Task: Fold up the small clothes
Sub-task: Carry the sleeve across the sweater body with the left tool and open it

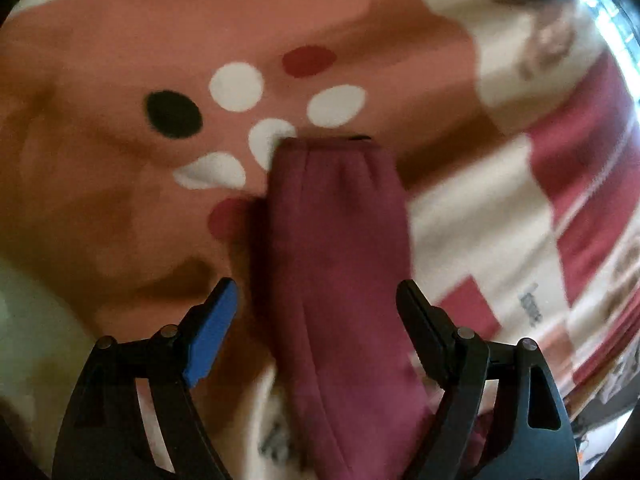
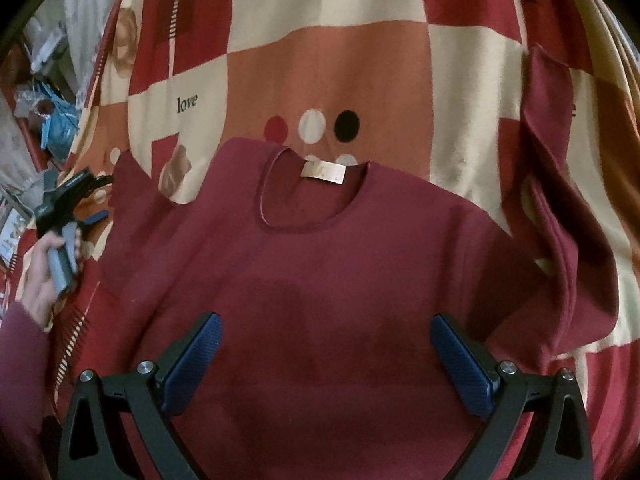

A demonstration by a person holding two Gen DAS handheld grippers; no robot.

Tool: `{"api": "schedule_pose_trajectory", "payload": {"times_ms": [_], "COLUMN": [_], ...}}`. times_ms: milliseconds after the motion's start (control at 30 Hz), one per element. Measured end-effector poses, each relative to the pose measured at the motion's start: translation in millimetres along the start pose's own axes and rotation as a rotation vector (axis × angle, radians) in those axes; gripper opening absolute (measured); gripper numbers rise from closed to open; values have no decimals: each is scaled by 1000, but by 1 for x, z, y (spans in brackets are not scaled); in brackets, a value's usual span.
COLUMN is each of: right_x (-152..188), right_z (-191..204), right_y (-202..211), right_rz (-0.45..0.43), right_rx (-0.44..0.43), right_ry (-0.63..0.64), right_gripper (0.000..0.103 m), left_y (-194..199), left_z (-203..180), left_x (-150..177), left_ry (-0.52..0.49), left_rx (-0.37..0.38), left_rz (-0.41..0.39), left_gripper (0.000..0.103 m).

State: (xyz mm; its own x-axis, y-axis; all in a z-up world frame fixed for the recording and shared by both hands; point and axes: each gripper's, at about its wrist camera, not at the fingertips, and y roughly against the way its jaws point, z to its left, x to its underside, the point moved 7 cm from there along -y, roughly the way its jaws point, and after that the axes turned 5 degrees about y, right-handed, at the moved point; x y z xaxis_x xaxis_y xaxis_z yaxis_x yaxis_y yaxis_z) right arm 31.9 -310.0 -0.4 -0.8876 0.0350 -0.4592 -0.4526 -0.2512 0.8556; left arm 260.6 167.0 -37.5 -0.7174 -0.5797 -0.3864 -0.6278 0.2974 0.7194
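Note:
A maroon long-sleeved sweater [image 2: 340, 272] lies flat on a patterned blanket, its neckline and white label [image 2: 322, 171] towards the far side. My right gripper [image 2: 325, 321] hovers open over the sweater's chest, with nothing between its blue pads [image 2: 192, 356]. One sleeve [image 2: 560, 208] lies rumpled along the right. In the left wrist view the other sleeve [image 1: 336, 248] stretches away to its cuff. My left gripper [image 1: 316, 296] stands open astride that sleeve, with the pads [image 1: 212, 332] clear of the cloth. In the right wrist view a hand [image 2: 40, 272] holds the left gripper [image 2: 102, 198] by the sleeve end.
The blanket [image 2: 328, 72] has red, cream and salmon squares, dots and the word "love". It covers the whole working surface. Clutter with blue bags [image 2: 56, 120] sits beyond its left edge. A person's maroon sleeve [image 2: 20, 360] enters at the lower left.

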Motion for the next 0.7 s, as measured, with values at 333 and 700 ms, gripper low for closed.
{"api": "schedule_pose_trajectory", "payload": {"times_ms": [333,700], "right_x": [-1,-14], "right_z": [5,-7], "right_y": [2,44], "right_rz": [-6,-111], "right_rx": [-12,-33], "right_ry": [3,-31], "right_gripper": [103,103], "left_y": [33,159], "left_z": [-18,-197], "left_x": [3,165], "left_ry": [-82,-510], "left_rx": [54,384], "left_rz": [-37,33], "left_gripper": [6,5]}}
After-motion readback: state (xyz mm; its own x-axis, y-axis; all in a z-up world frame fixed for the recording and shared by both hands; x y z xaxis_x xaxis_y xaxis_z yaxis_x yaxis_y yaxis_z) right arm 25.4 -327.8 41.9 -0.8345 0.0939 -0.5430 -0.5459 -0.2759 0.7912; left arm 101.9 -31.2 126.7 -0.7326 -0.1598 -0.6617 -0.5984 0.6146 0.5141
